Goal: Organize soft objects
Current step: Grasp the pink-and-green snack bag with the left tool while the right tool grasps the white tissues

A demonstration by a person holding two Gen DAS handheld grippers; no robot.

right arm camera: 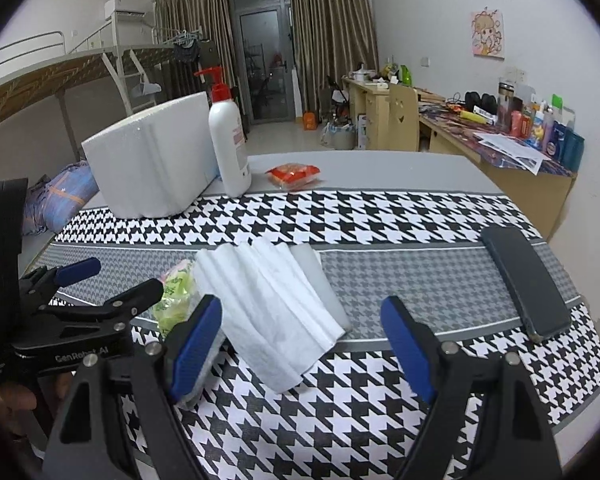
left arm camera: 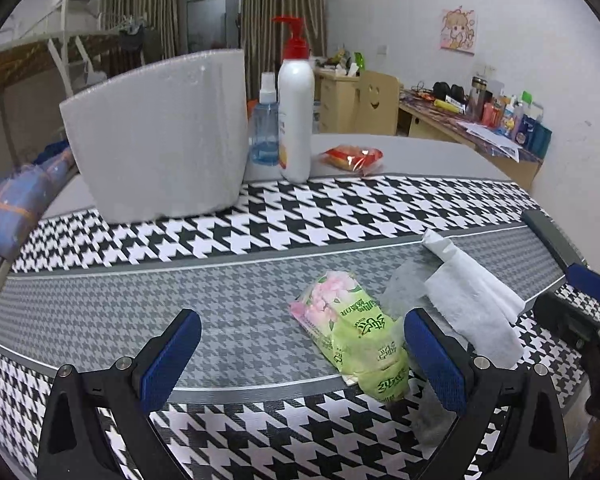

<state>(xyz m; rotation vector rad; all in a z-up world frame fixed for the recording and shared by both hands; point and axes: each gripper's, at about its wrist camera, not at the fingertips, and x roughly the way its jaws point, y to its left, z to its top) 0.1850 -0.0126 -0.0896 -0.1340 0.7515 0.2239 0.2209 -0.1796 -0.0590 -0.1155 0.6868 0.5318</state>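
Lettering reading "GenRobot AI" marks the left hand-held gripper [left arm camera: 302, 356], spread above the worktop [left arm camera: 420, 156]; the right hand-held gripper [right arm camera: 302, 344] is spread too. Between them on the houndstooth mat [left arm camera: 300, 208] lie a green tissue pack [left arm camera: 354, 340] with unreadable Chinese print, touching folded white tissues [right arm camera: 272, 304].

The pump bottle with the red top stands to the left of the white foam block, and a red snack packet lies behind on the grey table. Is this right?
Not quite. The pump bottle stands to the right of the white foam block, as the right wrist view shows. The red snack packet does lie behind on the grey table.
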